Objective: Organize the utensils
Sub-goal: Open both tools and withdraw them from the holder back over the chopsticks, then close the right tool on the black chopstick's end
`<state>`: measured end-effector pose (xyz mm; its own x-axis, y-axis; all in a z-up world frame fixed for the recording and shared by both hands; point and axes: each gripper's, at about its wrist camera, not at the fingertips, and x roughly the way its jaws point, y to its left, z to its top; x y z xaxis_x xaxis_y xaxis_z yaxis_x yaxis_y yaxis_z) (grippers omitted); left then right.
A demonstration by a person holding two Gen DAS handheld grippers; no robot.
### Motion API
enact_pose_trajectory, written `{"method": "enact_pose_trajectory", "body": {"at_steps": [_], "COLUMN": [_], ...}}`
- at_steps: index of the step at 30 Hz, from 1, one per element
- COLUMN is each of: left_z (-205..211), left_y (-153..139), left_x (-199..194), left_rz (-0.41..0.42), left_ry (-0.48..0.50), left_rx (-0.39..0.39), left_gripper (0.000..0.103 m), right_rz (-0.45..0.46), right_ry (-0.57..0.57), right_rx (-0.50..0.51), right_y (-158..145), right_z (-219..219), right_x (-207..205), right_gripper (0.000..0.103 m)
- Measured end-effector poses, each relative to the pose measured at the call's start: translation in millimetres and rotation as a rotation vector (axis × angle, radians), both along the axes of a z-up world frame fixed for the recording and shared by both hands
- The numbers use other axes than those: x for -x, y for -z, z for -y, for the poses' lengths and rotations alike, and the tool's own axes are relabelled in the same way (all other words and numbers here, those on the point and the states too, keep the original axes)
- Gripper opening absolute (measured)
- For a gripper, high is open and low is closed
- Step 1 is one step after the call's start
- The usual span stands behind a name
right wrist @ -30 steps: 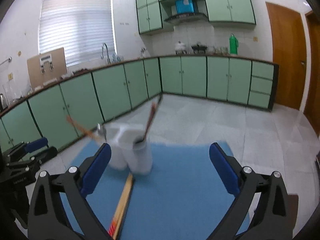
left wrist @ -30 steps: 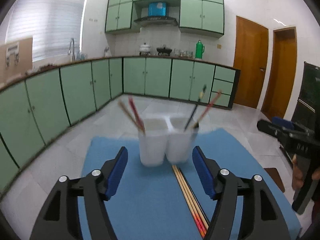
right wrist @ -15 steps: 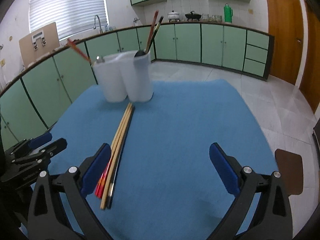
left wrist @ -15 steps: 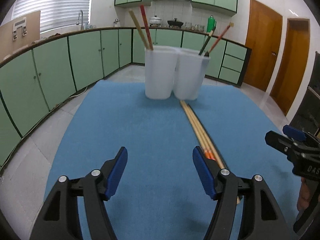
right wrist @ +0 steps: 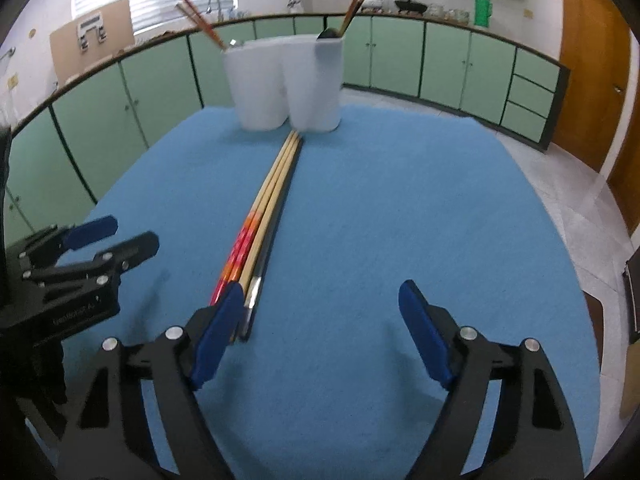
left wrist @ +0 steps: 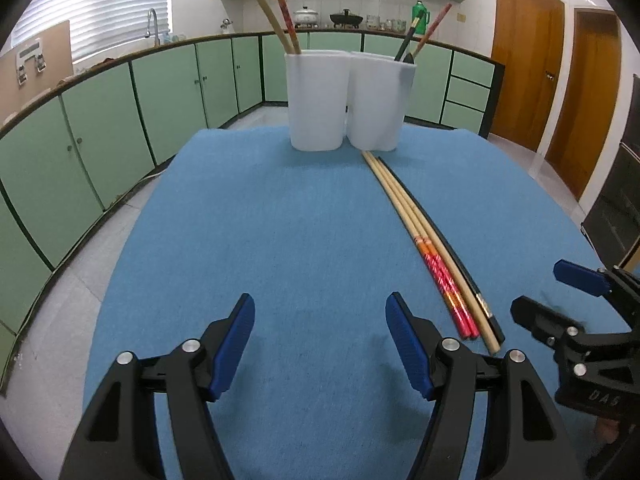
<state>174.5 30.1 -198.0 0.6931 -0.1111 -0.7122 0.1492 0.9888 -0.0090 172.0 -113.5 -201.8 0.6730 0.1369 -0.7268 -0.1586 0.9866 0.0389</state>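
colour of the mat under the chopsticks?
Plain blue mat, no pattern; clearest in the left wrist view.

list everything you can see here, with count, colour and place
holder: 1, white, two joined cups, far end of the cloth
upright utensils: at least 4, tan, red and dark sticks, two in each cup
chopsticks: 4 by my count, tan, two with red ends and one black, lying side by side on the cloth, running from the holder toward the grippers
cloth: 1, blue, covers the table
cabinets: many, green, along the walls behind
doors: 2, brown wood, far right
flask: 1, green, on the far counter
left gripper: black with blue pads, open, nothing between them
right gripper: black with blue pads, closing, nothing between them, chopstick ends just beside its left pad
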Motion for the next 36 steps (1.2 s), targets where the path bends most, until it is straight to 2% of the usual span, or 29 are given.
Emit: {"method": "enact_pose_trajectory", "body": {"at_steps": [8,16,18,20,25,36], "left_z": [-9,-9,-9,-8,-3,31], "left_y": [3,4,4,4,5,9], "left_x": [3,4,3,4,2,2], "left_rz": [-0.008,-0.013,-0.015,-0.013,-0.022,-0.067], "left_ry": [-0.017,-0.016,-0.018,-0.017,0.002,0.087], "left_rx": [0.018,0.024,0.024,0.024,0.011,0.08], "left_gripper": [0.068,0.07,0.07,0.07,0.07,0.07], "right_rz": [-0.047,-0.061,-0.073,-0.068,-0.071,-0.066], "right_ry": [-0.046,-0.018,-0.039,-0.054,-0.084,0.026], "right_rx": [0.036,0.032,0.029,0.051,0.033,0.026], "right_y": [9,10,12,13,12,10], "right_z": [-16,-10,-14,-20,-22,8], "right_x": [0,-2,-2,-1,-3,-5], "right_gripper": [0.055,0.053,0.045,0.042,0.007,0.006]}}
